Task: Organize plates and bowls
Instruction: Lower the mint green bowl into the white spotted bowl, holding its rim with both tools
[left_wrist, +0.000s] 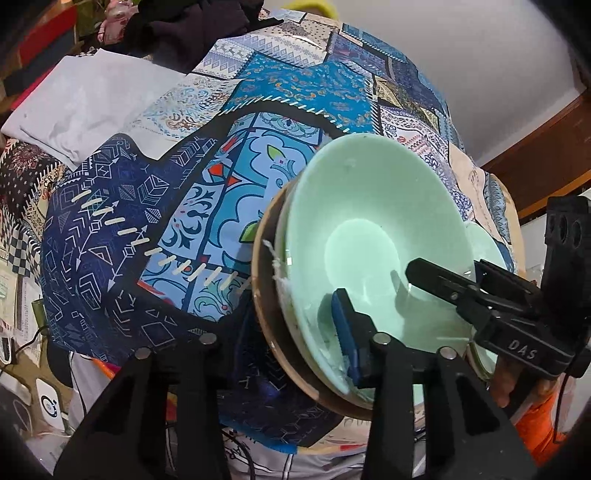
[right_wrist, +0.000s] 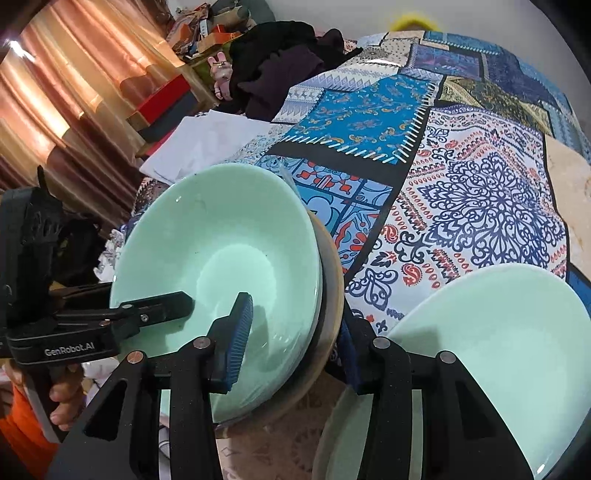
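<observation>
A stack of mint-green bowls (left_wrist: 373, 236) with a tan-rimmed bowl (left_wrist: 264, 295) at the bottom is held tilted over the patchwork bedspread (left_wrist: 155, 206). My left gripper (left_wrist: 295, 332) straddles the stack's rim, one blue pad (left_wrist: 345, 328) inside the top bowl. My right gripper (right_wrist: 291, 339) straddles the opposite rim of the same stack (right_wrist: 218, 251), its blue pad (right_wrist: 240, 332) inside. Each gripper shows in the other's view, reaching into the bowl. A second mint-green bowl (right_wrist: 491, 354) sits at the right in the right wrist view, and peeks out behind the stack (left_wrist: 484, 247).
A folded white cloth (left_wrist: 85, 107) lies on the bedspread at the far left, dark clothes (right_wrist: 280, 59) beyond it. Curtains (right_wrist: 66, 103) and cluttered shelves (right_wrist: 166, 99) stand left of the bed. Wooden furniture (left_wrist: 535, 155) is at the right.
</observation>
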